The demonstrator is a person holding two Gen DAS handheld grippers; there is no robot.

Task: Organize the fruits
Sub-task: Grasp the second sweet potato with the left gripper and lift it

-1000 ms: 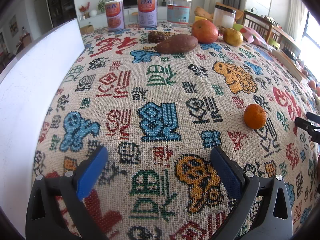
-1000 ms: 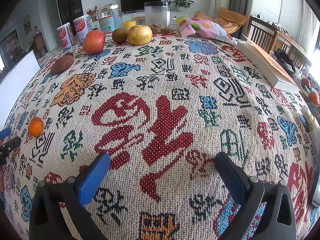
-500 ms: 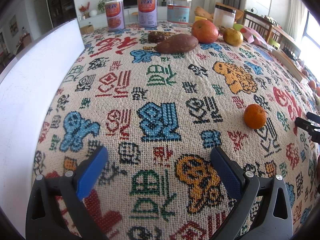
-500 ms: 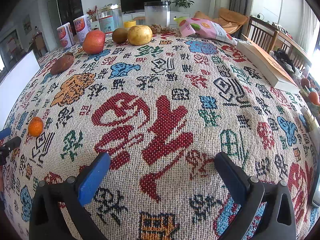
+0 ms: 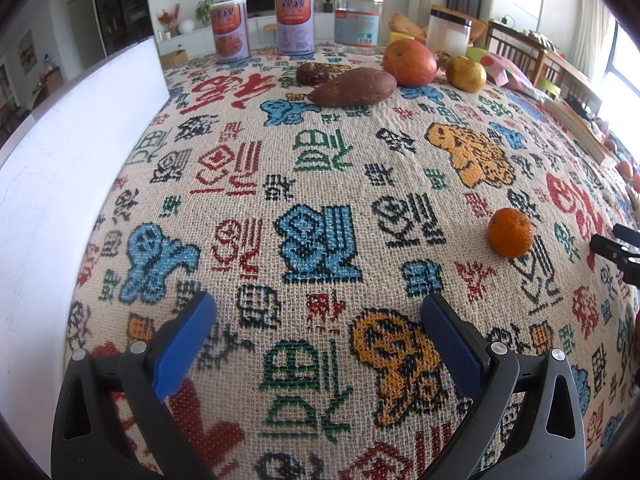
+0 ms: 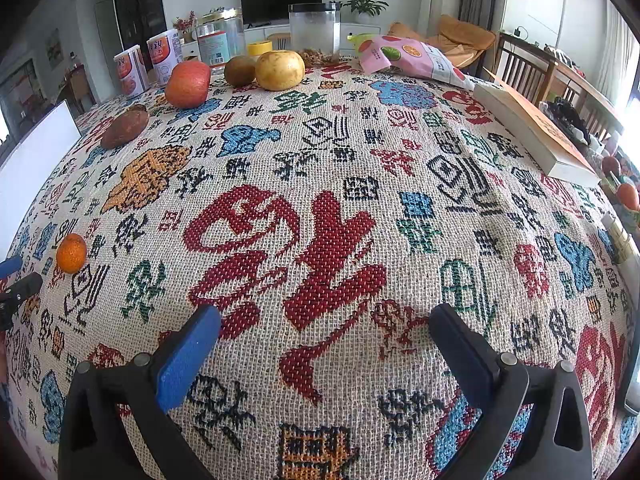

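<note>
Beige woven tablecloth (image 5: 320, 168) with red, blue, green, black, orange character motifs. Small round orange mandarin (image 5: 510, 233). Reddish-brown sweet potato (image 5: 354, 87), red-orange apple (image 5: 409, 63), yellow pear (image 6: 280, 70). Pink fruit-print snack bag (image 6: 404, 58).

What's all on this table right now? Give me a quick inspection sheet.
Surface: patterned woven cloth.
Job's things: tangerine alone in front; apple, pear, kiwi, sweet potato at the far edge.
Clutter: two cans, jars, snack bag, book, white board.
Grippers: left gripper and right gripper both open, holding nothing.
Cables: nothing seen.
Surroundings: TV, chairs.
</note>
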